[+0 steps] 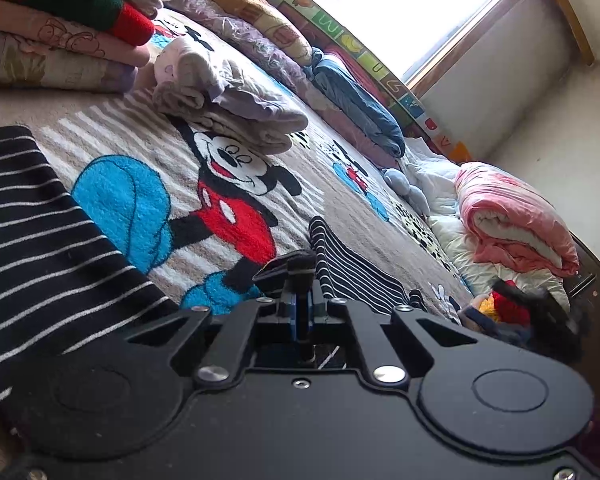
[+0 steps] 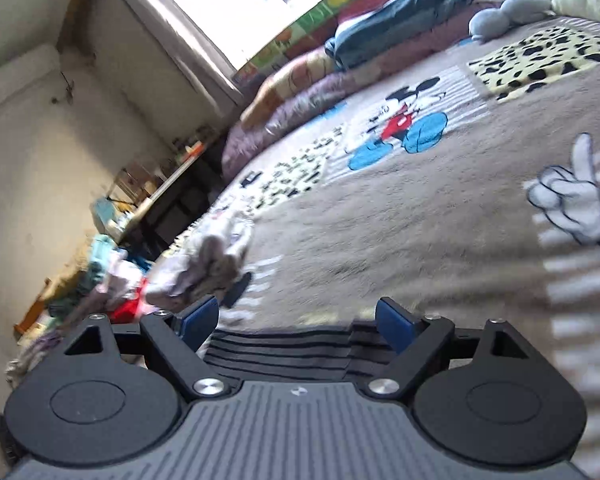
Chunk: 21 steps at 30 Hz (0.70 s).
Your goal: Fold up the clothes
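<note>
Black striped garment (image 1: 32, 216) pinched by left gripper (image 1: 296, 268) — right gripper (image 2: 296, 316) agape.

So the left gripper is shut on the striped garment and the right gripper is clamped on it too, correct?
Not quite. The left gripper is shut on the striped garment, but the right gripper is open: the right wrist view shows its blue pads standing wide apart, with striped fabric lying between them, unpinched.

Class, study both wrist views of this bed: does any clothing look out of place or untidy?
Yes. A crumpled pale garment lies loose at the blanket's edge, unlike the folded stack. More clothes are heaped in a jumble beside the bed.
</note>
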Tool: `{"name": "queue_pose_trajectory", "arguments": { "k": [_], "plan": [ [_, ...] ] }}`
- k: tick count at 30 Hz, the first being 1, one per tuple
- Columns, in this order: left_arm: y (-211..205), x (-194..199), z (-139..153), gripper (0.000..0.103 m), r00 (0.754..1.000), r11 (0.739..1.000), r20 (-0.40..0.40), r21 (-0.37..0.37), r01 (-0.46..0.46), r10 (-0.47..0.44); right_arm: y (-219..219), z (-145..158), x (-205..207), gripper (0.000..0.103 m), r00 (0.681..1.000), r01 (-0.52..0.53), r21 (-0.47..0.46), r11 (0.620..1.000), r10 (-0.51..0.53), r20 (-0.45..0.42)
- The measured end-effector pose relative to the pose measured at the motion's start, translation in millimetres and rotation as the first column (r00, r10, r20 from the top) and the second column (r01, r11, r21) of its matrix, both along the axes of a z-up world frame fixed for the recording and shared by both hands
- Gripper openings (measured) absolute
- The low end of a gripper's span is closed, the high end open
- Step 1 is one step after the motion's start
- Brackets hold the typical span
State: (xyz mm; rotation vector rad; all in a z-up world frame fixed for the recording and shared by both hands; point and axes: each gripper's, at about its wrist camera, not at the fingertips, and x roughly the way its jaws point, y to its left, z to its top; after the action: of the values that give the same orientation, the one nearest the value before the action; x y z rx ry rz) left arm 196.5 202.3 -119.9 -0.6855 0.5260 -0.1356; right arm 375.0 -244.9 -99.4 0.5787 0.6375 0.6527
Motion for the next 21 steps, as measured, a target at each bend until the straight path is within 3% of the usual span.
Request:
{"name": "queue_pose_trajectory", "arguments": {
  "k": [4, 9, 12, 14, 17, 21],
  "plan": [
    [-4, 0, 1, 0.002, 1.0, 1.0, 0.008, 0.028, -0.006, 0.006, -15, 2, -84, 0.082, 0.998, 0.044, 0.029, 0.999, -0.045, 0.054],
    [-9, -2, 4, 0.002, 0.999, 0.999, 0.037, 0.051, -0.01, 0.008, -5, -10, -204, 0.064, 0.986, 0.066, -0.122, 0.99, -0.046, 0.162],
    [-10, -4, 5, 0.002, 0.999, 1.0, 0.053, 0.019, -0.005, 0.004, 0, -20, -253, 0.061, 0.98, 0.055, -0.154, 0.987, -0.024, 0.196],
    [-9, -5, 4, 0.002, 0.998, 0.999, 0.066, -0.036, 0.0, 0.002, 4, -18, -270, 0.061, 0.974, 0.036, -0.186, 0.982, 0.008, 0.228],
    [-8, -8, 4, 0.002, 0.994, 0.982, 0.108, -0.184, 0.03, -0.011, 23, -9, -287, 0.061, 0.931, -0.014, -0.325, 0.946, 0.13, 0.34],
    [-18, -10, 17, 0.002, 0.993, 0.981, 0.12, -0.195, 0.007, 0.017, 45, -17, -299, 0.061, 0.885, -0.066, -0.479, 0.875, 0.273, 0.377]
  ]
}}
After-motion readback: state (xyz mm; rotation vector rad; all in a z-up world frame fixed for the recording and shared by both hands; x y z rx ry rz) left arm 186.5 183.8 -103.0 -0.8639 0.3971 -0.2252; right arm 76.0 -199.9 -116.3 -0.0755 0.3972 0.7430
